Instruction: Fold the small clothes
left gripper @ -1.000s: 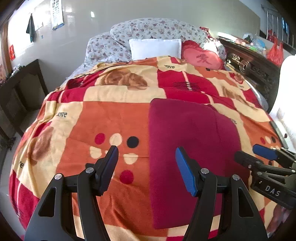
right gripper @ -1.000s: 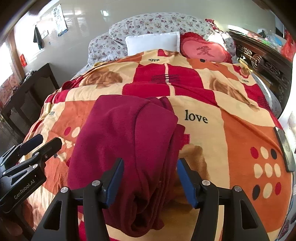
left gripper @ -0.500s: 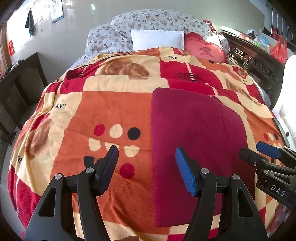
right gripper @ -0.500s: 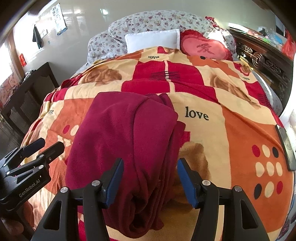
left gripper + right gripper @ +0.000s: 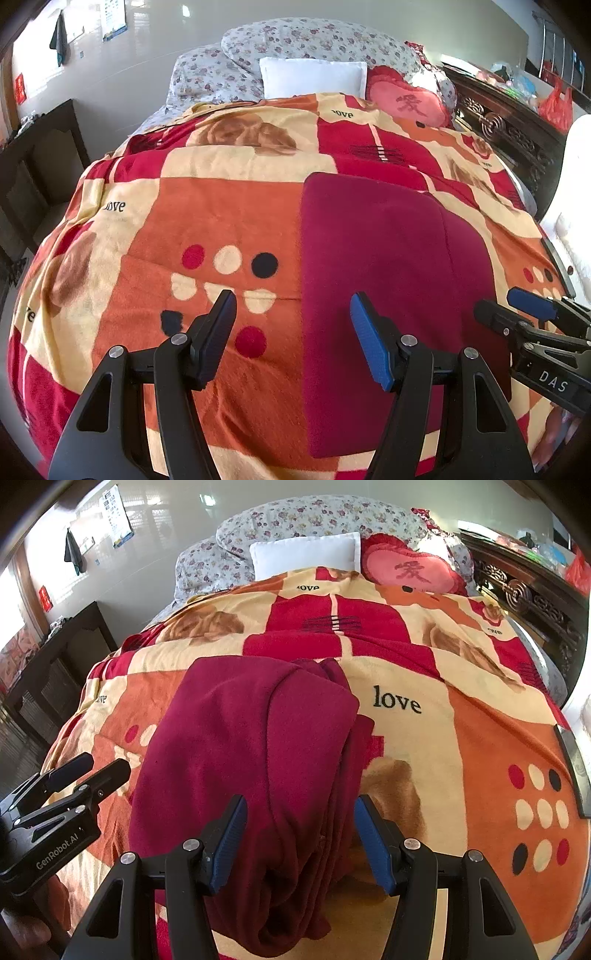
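A maroon fleece garment (image 5: 388, 277) lies folded lengthwise on the patterned blanket (image 5: 221, 221). Its left edge is straight. In the right wrist view the garment (image 5: 240, 746) shows stacked, bunched layers along its right side and near end. My left gripper (image 5: 293, 336) hovers open over the garment's left edge, one finger above the blanket and one above the cloth. My right gripper (image 5: 301, 842) stands open above the bunched right layers, with the pads clear of the cloth. Each gripper shows in the other's view: the right gripper (image 5: 532, 314) and the left gripper (image 5: 74, 779).
Pillows (image 5: 314, 77) and a red heart cushion (image 5: 406, 101) lie at the head of the bed. A dark flat slab (image 5: 572, 771) rests at the blanket's right edge. A dark carved cabinet (image 5: 509, 125) stands at the right and a dark table (image 5: 55, 657) at the left.
The left wrist view has shifted slightly, so the garment sits a little higher in it. The garment and the right gripper have not moved. Both jaws stand as before.
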`<state>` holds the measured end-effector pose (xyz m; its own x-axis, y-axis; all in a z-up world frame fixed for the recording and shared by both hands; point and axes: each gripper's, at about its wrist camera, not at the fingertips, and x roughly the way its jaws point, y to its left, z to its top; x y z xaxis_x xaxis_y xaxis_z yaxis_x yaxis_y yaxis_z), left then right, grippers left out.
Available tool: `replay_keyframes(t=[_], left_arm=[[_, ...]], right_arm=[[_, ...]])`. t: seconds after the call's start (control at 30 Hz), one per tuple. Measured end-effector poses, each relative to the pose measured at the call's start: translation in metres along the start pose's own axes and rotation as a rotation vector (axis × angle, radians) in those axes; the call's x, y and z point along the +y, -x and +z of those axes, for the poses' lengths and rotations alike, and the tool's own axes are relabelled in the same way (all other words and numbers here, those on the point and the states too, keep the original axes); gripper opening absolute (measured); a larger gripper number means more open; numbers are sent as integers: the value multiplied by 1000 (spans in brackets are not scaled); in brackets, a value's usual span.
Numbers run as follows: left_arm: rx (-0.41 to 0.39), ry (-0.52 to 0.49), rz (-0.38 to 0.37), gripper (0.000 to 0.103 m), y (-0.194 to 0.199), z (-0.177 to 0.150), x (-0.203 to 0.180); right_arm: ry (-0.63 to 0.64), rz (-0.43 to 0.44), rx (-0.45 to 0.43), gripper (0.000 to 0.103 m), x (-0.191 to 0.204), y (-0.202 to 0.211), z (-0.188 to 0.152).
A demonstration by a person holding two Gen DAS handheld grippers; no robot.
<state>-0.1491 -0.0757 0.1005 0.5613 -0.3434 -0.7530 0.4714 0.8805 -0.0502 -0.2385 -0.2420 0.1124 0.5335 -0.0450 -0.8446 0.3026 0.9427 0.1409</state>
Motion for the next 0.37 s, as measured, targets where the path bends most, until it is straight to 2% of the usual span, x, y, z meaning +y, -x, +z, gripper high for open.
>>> replay_keyframes(t=[0.37], left_arm=[[5, 38, 30, 64, -5, 1, 13]], right_arm=[[-16, -1, 10, 58, -10, -4, -1]])
